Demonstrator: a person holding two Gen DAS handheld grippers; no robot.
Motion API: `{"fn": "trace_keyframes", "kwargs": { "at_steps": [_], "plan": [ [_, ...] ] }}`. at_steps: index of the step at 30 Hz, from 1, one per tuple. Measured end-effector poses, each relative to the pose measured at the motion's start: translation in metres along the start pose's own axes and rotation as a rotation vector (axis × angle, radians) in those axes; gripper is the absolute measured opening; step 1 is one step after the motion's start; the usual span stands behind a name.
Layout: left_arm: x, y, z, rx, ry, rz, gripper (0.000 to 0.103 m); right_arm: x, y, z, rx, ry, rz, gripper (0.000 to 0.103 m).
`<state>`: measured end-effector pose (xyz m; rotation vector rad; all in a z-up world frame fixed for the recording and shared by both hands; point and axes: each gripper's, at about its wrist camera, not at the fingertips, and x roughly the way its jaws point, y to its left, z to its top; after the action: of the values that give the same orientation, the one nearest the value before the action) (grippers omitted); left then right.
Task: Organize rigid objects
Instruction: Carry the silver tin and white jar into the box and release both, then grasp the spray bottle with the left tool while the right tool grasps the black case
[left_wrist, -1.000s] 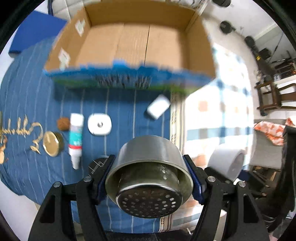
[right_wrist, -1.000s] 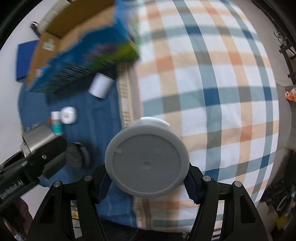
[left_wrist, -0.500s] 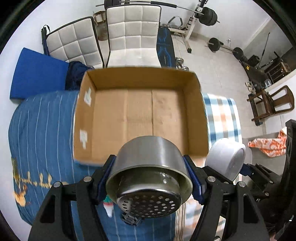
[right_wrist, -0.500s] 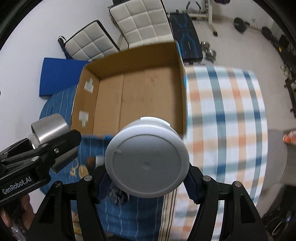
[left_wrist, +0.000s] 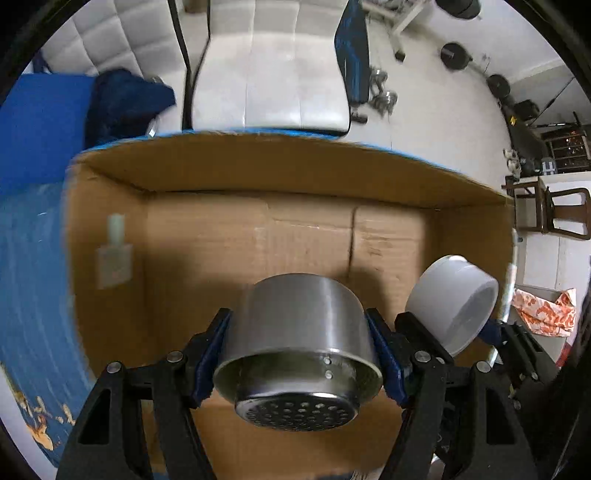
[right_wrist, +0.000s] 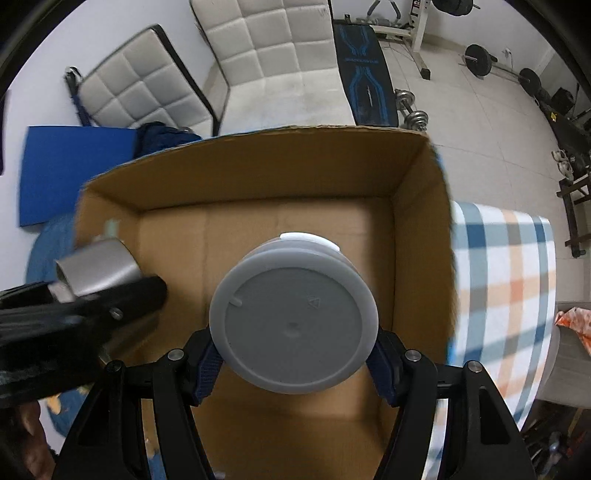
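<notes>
My left gripper is shut on a steel strainer cup with a perforated base, held above the open cardboard box. My right gripper is shut on a white round container with a grey base, also held over the box. The white container shows at the right of the left wrist view. The steel cup shows at the left of the right wrist view. The box floor looks bare.
The box sits on a bed with a blue striped cover and a plaid sheet. Behind it are white quilted chairs, a blue mat, a wooden chair and weights on the floor.
Both grippers have moved forward and over the box with their loads. The small items on the blue cover have dropped out of view. The box now fills the middle of both views.
</notes>
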<state>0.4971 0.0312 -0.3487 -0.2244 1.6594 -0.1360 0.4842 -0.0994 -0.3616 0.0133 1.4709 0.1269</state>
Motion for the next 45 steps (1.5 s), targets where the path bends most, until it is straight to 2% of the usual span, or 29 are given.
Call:
{"fn": "trace_keyframes", "kwargs": {
  "at_steps": [3,9,14,24,30,31,32,34,39,41,45],
  "plan": [
    [0.026,0.003,0.017,-0.003,0.042,0.006,0.069,0.029,0.003,0.015,-0.029,0.024,-0.05,0.069],
    [0.056,-0.005,0.034,0.029,0.103,0.0,0.069,0.063,-0.002,0.031,-0.032,0.049,-0.068,0.069],
    [0.053,-0.02,0.037,0.1,0.083,0.012,0.067,0.074,-0.016,0.038,0.014,0.067,-0.053,0.07],
    [0.043,-0.007,0.038,0.09,0.062,0.034,0.069,0.083,-0.022,0.04,0.021,0.131,-0.053,0.071],
    [0.014,0.0,0.016,0.078,0.006,0.081,0.069,0.058,-0.015,0.023,-0.016,0.116,-0.087,0.082],
    [0.009,0.001,0.011,0.077,-0.008,0.092,0.069,0.053,-0.014,0.019,-0.024,0.111,-0.093,0.087],
    [0.002,0.001,0.005,0.075,-0.023,0.096,0.07,0.045,-0.013,0.012,-0.034,0.101,-0.105,0.096],
    [-0.01,0.003,-0.009,0.064,-0.054,0.1,0.073,0.032,-0.013,-0.002,-0.042,0.076,-0.103,0.103],
    [-0.038,0.002,-0.053,0.05,-0.13,0.133,0.074,-0.002,-0.015,-0.047,-0.028,0.018,-0.087,0.103],
    [-0.049,0.0,-0.072,0.057,-0.163,0.155,0.085,-0.012,-0.017,-0.063,-0.019,-0.003,-0.09,0.103],
    [-0.063,-0.004,-0.103,0.062,-0.193,0.154,0.09,-0.032,-0.007,-0.09,-0.012,-0.047,-0.085,0.103]
  ]
}}
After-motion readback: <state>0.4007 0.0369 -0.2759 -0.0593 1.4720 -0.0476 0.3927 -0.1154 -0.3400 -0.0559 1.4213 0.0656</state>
